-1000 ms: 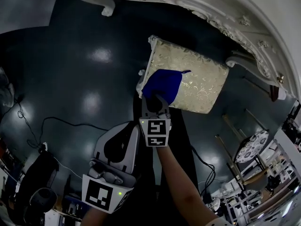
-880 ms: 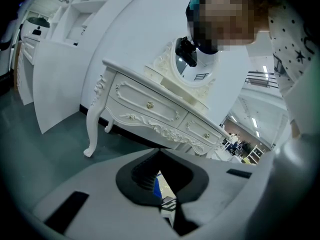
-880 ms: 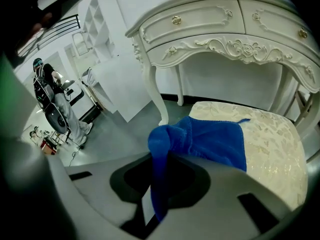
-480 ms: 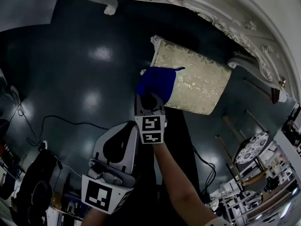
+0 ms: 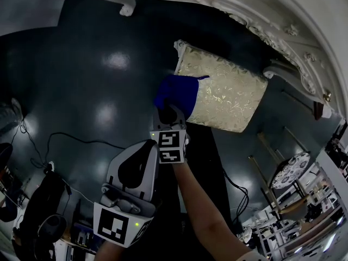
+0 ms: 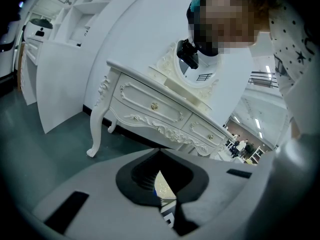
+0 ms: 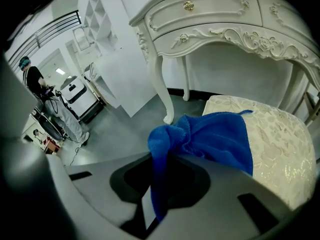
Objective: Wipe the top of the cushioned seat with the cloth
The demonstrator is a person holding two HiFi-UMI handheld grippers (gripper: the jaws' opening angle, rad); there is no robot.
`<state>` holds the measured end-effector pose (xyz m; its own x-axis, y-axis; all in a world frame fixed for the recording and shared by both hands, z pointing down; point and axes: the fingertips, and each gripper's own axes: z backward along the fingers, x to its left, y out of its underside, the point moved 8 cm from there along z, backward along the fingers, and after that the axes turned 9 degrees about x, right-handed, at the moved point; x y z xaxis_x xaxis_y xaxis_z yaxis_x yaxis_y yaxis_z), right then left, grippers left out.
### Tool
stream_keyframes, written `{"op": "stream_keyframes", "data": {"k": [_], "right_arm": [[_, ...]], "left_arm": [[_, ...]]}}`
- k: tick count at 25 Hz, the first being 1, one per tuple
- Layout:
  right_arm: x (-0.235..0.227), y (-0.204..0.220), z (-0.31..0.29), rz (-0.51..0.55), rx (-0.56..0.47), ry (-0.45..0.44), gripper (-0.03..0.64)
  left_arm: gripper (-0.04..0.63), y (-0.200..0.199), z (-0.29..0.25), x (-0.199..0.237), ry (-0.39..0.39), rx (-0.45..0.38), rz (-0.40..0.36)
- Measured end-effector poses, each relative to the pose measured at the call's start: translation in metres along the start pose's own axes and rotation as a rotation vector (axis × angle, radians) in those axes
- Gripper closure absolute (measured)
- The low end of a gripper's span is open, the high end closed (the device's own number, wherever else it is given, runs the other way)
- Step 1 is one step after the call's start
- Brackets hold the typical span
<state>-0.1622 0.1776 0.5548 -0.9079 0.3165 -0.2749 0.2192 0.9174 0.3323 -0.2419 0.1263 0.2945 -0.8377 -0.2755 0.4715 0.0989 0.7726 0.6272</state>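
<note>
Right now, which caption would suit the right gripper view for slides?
Right claw shut on a blue cloth lying over the edge of the cushioned seat, white dressing table behind.

There is one seat (image 5: 228,94) and one cloth (image 5: 176,94). The grippers number two: the left gripper (image 5: 154,145) and the right gripper (image 5: 169,112). Each carries a single cube, so two in all: a marker cube (image 5: 115,225) on the left and another marker cube (image 5: 169,147) on the right. One dressing table (image 6: 160,115) shows, with one mirror (image 6: 200,78) on top. One bare forearm (image 5: 209,216) is visible in the head view.
</note>
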Motion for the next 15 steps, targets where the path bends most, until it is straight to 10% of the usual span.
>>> {"op": "stream_keyframes", "data": {"k": [15], "right_arm": [[0.002,-0.046,0.020,-0.002,0.031,-0.063,0.552]], "left_arm": [[0.586,-0.001,0.001,0.005,-0.047,0.000,-0.010]]}}
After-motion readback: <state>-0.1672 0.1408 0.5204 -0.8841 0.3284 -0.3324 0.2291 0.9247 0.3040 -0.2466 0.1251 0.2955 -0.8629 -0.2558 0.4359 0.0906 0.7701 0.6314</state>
